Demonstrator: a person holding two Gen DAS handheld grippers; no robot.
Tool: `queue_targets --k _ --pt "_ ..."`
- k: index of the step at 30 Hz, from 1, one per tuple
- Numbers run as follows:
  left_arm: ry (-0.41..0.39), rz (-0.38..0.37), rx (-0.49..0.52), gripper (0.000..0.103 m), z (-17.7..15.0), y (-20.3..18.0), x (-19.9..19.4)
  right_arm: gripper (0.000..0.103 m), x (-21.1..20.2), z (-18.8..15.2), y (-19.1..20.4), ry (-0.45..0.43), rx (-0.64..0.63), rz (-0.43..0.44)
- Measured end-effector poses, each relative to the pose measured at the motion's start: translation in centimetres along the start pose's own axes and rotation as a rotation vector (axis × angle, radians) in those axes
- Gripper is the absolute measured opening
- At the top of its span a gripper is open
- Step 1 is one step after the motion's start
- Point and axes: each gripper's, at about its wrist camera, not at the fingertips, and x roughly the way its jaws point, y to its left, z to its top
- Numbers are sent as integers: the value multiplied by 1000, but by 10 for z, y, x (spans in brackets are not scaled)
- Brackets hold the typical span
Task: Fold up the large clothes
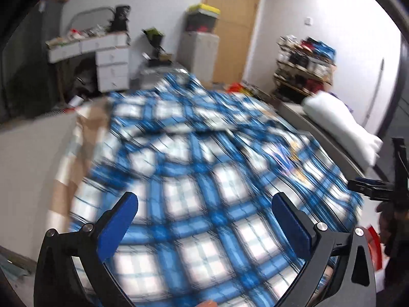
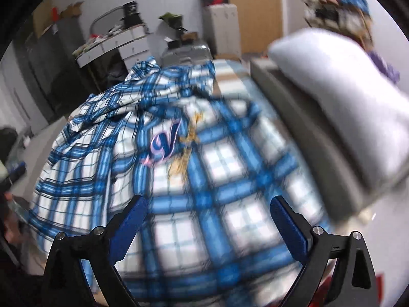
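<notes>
- The shirt (image 1: 204,168), a big blue-and-white checked one, lies spread over the bed (image 1: 33,148). Its far end is bunched and rumpled toward the foot of the bed, and its near part lies flatter under both claws. The biggest risk, as I judge it, is that the heaped far part gets folded in as it lies, which would leave a lumpy, crooked fold.
- The pillow (image 2: 340,97) sits on a grey ledge just beside the shirt's right edge. A wide sweep of cloth on that side could catch it or drag it over.
- The left claw (image 1: 204,220) is wide open with nothing between its blue pads. It hangs above the near cloth, tipped downward. If it closed here it would pinch the middle of the panel and not an edge, so the layers might lift unevenly.
- The right claw (image 2: 207,220) is likewise spread wide and empty, over the checks below the stitched letter (image 2: 166,145). The same risk applies: a grab in mid-cloth could pull up one layer only.
- Both views are smeared, so where the hem and sleeves lie is hard to tell. A grab made on a guess could miss the edge.
- The shirt's left part hangs near the bed's side, and a tug that way could slide it off.
</notes>
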Motion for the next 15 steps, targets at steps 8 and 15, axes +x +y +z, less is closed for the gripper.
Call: queue_targets --k 8,15 --pt "67 -58 146 102 -18 -39 15 93 31 -18 45 103 -57 -29" --pt "127 -170 270 102 -26 -55 27 28 56 -28 78 74 -115 -188"
